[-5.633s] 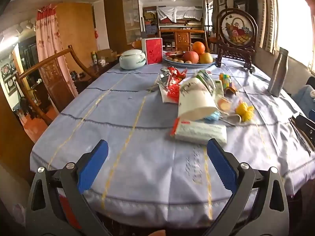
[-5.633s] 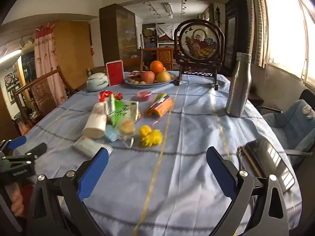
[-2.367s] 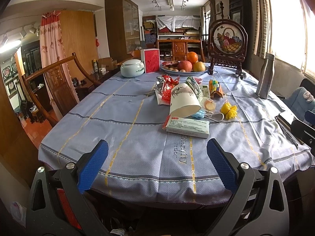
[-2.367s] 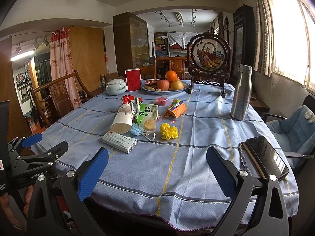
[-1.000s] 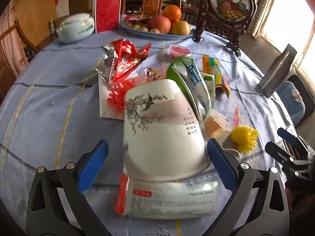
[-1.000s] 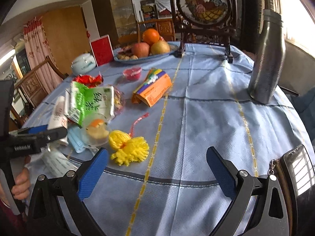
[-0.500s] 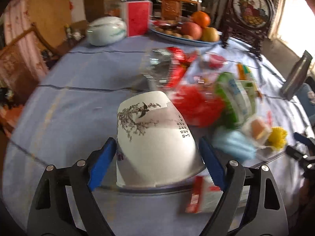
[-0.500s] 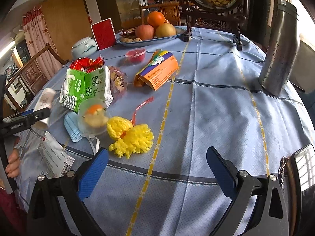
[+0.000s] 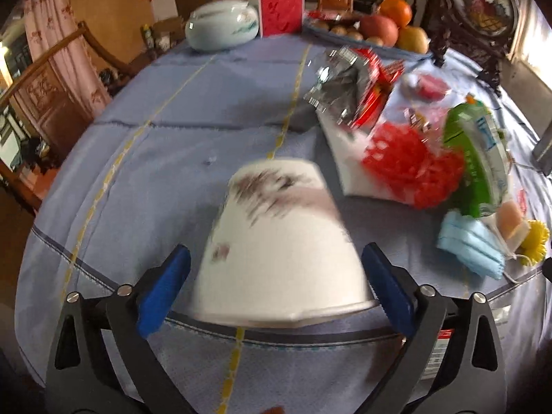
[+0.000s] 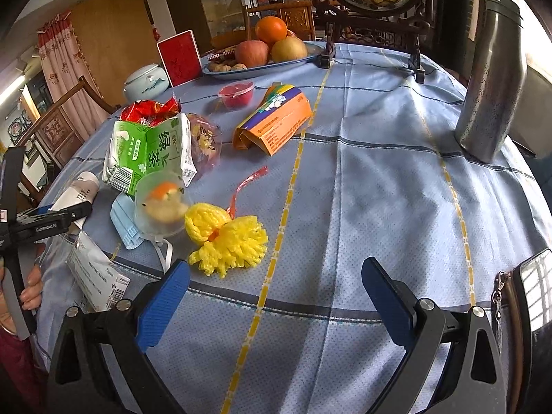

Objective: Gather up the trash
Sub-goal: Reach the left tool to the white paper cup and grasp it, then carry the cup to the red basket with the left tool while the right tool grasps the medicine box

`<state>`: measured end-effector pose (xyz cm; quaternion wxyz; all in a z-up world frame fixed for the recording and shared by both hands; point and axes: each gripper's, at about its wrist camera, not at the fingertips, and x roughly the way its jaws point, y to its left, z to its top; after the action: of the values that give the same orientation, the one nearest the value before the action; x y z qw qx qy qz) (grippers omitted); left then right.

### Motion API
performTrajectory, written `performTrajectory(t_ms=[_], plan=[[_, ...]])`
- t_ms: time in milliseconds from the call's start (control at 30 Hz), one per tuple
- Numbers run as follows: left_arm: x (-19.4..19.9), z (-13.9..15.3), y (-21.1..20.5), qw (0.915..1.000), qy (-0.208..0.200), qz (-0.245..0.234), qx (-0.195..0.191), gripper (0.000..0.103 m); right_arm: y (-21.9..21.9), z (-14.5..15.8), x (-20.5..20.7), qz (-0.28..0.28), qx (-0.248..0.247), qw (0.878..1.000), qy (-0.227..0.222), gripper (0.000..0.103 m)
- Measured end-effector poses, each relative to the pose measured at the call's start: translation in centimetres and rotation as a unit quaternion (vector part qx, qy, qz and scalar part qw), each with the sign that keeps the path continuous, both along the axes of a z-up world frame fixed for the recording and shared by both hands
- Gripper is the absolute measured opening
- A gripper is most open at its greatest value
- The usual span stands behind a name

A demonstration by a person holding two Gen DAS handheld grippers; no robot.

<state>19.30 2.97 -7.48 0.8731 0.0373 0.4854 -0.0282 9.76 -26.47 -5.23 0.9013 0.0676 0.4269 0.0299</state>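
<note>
Left wrist: hand-held gripper [image 9: 276, 286] opening around paper cup [image 9: 279, 248].

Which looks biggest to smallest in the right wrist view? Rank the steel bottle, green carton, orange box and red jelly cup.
1. Steel bottle
2. Green carton
3. Orange box, close to the carton, so that pair is unsure
4. Red jelly cup, clearly smallest, though it lies farther from the camera

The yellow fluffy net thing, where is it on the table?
In the right wrist view, the yellow net lies on the blue tablecloth, just ahead of the right tongs' left finger, touching the clear plastic cup beside the blue mask.
</note>
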Motion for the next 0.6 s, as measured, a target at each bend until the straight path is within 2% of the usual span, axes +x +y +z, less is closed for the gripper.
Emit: performTrajectory(t_ms=[33,333,433,600], plan=[[0.3,-0.3,0.2,0.9999,0.011,0.000,-0.004,0.097,0.0,0.0,0.0,0.000,0.000,1.000,0.001,0.098],[0.1,-0.3,0.4,0.9999,0.012,0.001,-0.005,0.096,0.5,-1.0,0.8,0.021,0.004,0.999,0.037,0.098],[-0.4,0.5,0.2,0.9997,-0.017,0.015,0.007,0.086,1.0,-1.2,1.1,0.027,-0.013,0.999,0.044,0.099],[-1.6,1.6,-0.2,0.9978,-0.066,0.007,0.010,0.083,1.6,-1.3,1.3,0.032,-0.038,0.997,0.053,0.099]])
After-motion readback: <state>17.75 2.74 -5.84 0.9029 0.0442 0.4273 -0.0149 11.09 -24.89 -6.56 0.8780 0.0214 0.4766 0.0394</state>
